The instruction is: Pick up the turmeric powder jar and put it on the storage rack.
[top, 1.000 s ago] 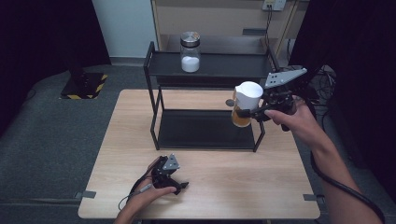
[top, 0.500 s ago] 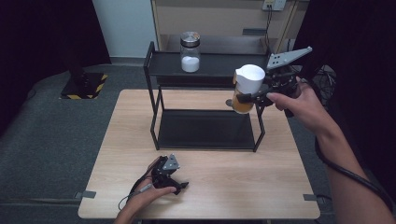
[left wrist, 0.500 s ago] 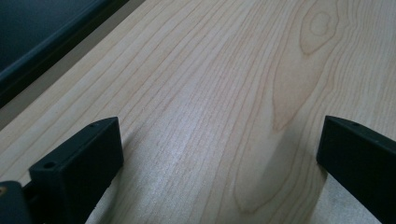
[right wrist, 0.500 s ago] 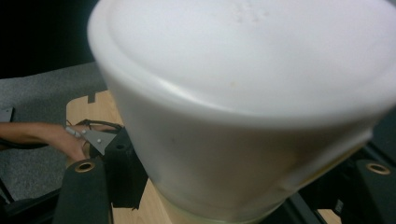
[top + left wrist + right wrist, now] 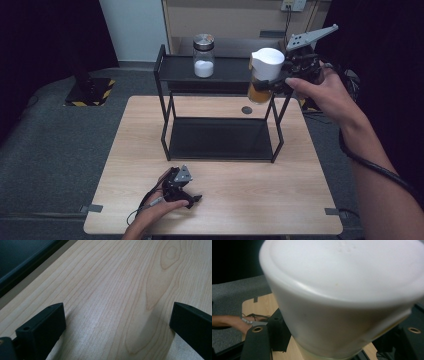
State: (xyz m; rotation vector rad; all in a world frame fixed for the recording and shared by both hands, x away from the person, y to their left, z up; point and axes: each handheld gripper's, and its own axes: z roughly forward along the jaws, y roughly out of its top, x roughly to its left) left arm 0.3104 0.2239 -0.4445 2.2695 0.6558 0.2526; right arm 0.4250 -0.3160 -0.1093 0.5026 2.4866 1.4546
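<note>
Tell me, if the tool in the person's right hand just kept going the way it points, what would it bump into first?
Probably the black rack. The right tool, shut on a white-capped bottle, points left along the top shelf, where a glass jar stands further along. Depth is hard to judge, so it might pass in front.

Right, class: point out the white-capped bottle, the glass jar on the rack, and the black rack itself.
white-capped bottle (image 5: 267, 62), high view, on its white cap.
glass jar (image 5: 203, 68), high view, on the white powder inside.
black rack (image 5: 220, 137), high view, on its bare lower shelf.

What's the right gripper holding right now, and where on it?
A white-capped jar of amber contents, gripped around its body just below the cap by the right gripper.
</note>
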